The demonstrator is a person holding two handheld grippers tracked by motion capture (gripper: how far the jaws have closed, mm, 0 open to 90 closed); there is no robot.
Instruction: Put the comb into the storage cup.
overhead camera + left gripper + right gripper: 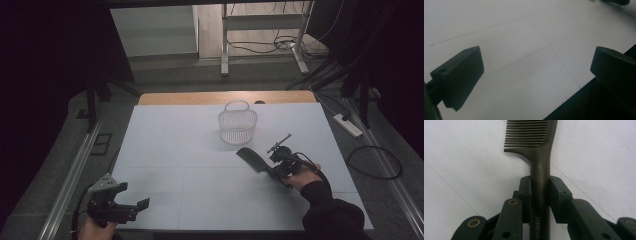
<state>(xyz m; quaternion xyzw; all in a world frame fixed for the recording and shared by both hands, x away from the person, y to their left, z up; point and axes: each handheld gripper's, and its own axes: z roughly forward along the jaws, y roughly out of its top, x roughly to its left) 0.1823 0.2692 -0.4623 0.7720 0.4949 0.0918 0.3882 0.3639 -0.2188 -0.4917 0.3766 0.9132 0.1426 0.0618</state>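
Observation:
A dark comb (pixel 540 157) lies on the white table, its teeth end toward the basket and its handle running back between the jaws of my right gripper (pixel 540 185). Both pads press on the handle from either side, so the gripper is shut on it. From above, the comb (pixel 252 158) sits right of centre with the right gripper (pixel 278 168) behind it, held by a hand in a black sleeve. My left gripper (pixel 134 206) rests at the table's near left corner; its jaws stand wide apart over bare table with nothing between them, as the left gripper view (pixel 534 75) confirms.
A white wire basket (pixel 237 124) stands upright at the middle back of the table (pixel 170 150). The table's front edge (pixel 571 97) runs close under the left gripper. Past the far edge are a desk frame (pixel 262 30), cables and a power strip (pixel 347 125) on the floor.

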